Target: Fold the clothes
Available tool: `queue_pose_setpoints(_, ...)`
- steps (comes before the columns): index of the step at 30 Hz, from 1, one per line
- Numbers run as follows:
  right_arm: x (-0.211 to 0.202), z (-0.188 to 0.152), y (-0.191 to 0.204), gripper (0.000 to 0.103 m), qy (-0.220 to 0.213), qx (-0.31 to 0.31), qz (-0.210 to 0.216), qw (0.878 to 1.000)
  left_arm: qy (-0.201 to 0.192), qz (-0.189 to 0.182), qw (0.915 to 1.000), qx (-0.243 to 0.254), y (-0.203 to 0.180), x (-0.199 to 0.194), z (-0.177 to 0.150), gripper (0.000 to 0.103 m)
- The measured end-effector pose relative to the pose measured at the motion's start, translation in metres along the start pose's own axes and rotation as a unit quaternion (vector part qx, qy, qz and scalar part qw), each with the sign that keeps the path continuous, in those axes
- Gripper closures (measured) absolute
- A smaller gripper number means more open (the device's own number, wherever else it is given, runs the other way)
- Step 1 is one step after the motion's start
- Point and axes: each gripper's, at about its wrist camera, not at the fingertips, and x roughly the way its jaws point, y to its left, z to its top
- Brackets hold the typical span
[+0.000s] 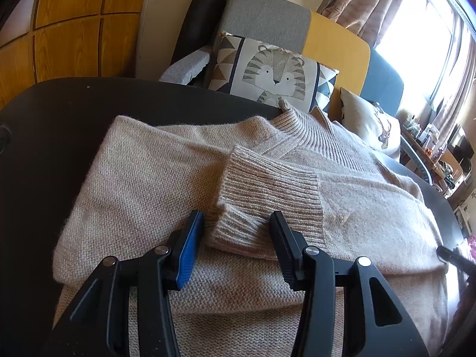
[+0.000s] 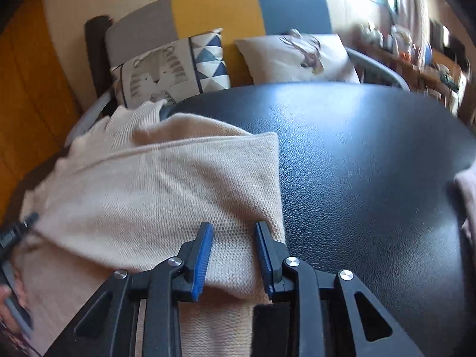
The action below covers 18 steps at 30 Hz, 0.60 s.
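A beige knit sweater (image 1: 142,178) lies on a black leather-look surface (image 1: 53,125), its sides folded inward and its ribbed collar (image 1: 300,131) at the far end. One sleeve lies across the body, ending in a ribbed cuff (image 1: 267,184). My left gripper (image 1: 236,217) has that cuff bunched between its pads. In the right wrist view the sweater (image 2: 148,193) shows its folded right edge. My right gripper (image 2: 233,226) hovers over that edge, jaws a little apart, and the knit lies flat beneath them. The left gripper (image 2: 17,229) shows at the picture's left edge.
Behind the surface stands a sofa with a tiger cushion (image 1: 273,71) and a deer cushion (image 1: 372,125). Bare black surface (image 2: 372,178) stretches right of the sweater. A pinkish cloth (image 2: 467,196) pokes in at the far right. Cluttered shelves stand by the window.
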Motion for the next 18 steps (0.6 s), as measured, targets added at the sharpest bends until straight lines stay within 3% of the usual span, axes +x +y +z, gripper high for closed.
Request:
queue_pose_setpoints(2, -0.003, 0.004, 0.012, 0.074, -0.007, -0.014, -0.006, 1.000, 0.000, 0.007, 1.0000, 0.006, -0.002, 0.000, 0.000, 0.053)
queue_pose_setpoints(5, -0.008, 0.009, 0.047, 0.073, -0.039, -0.043, 0.039, 0.998, 0.001, 0.017, 0.9998, 0.014, -0.006, 0.000, -0.001, 0.053)
queue_pose_setpoints(10, 0.018, 0.018, 0.113, 0.073, -0.026, -0.110, 0.082, 0.990, 0.000, 0.020, 0.9997, 0.016, -0.007, 0.000, -0.001, 0.053)
queue_pose_setpoints(15, 0.049, 0.014, 0.148, 0.072, -0.009, -0.179, 0.052, 0.982, -0.001, 0.023, 0.9996, 0.018, -0.008, 0.000, -0.002, 0.053)
queue_pose_setpoints(18, 0.055, 0.011, 0.134, 0.062, -0.029, -0.162, 0.043, 0.985, -0.002, 0.027, 0.9994, 0.022, -0.010, 0.001, -0.002, 0.052)
